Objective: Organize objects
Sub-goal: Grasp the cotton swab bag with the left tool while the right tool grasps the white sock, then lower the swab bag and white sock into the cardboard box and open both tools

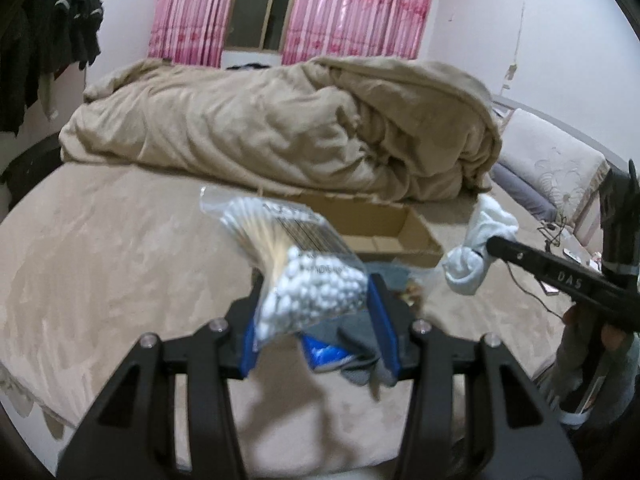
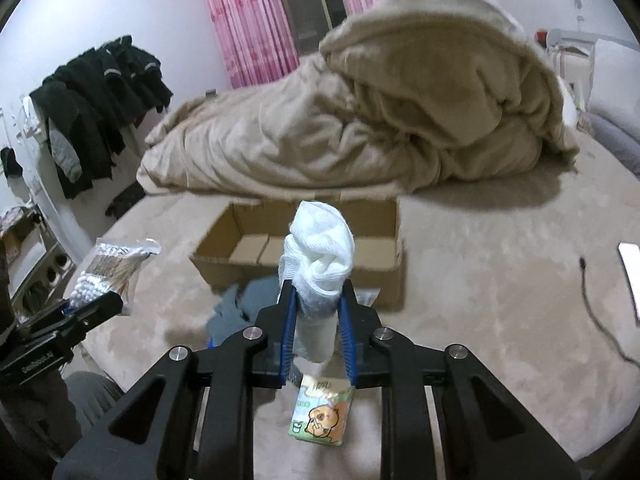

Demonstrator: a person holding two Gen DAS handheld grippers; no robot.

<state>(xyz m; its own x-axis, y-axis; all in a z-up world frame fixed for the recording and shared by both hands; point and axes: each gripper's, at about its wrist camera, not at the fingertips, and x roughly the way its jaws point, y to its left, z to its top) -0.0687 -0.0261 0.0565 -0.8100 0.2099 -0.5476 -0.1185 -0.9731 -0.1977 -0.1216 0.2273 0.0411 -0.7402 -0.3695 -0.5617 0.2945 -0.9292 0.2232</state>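
My left gripper (image 1: 316, 280) is shut on a clear bag of cotton swabs (image 1: 296, 264) and holds it above the bed; the bag also shows in the right wrist view (image 2: 108, 268). My right gripper (image 2: 318, 292) is shut on a rolled white sock (image 2: 320, 256), held up in front of an open cardboard box (image 2: 304, 272). The sock (image 1: 476, 248) and box (image 1: 384, 236) also show in the left wrist view. A grey cloth (image 2: 244, 304) and a small cartoon tissue pack (image 2: 320, 416) lie on the bed below the grippers.
A heaped beige duvet (image 1: 288, 128) lies behind the box. A black cable (image 2: 600, 312) and a white flat object (image 2: 632, 276) lie on the bed at the right. Dark clothes (image 2: 96, 108) hang on the left wall. Pink curtains (image 1: 192, 12) hang at the back.
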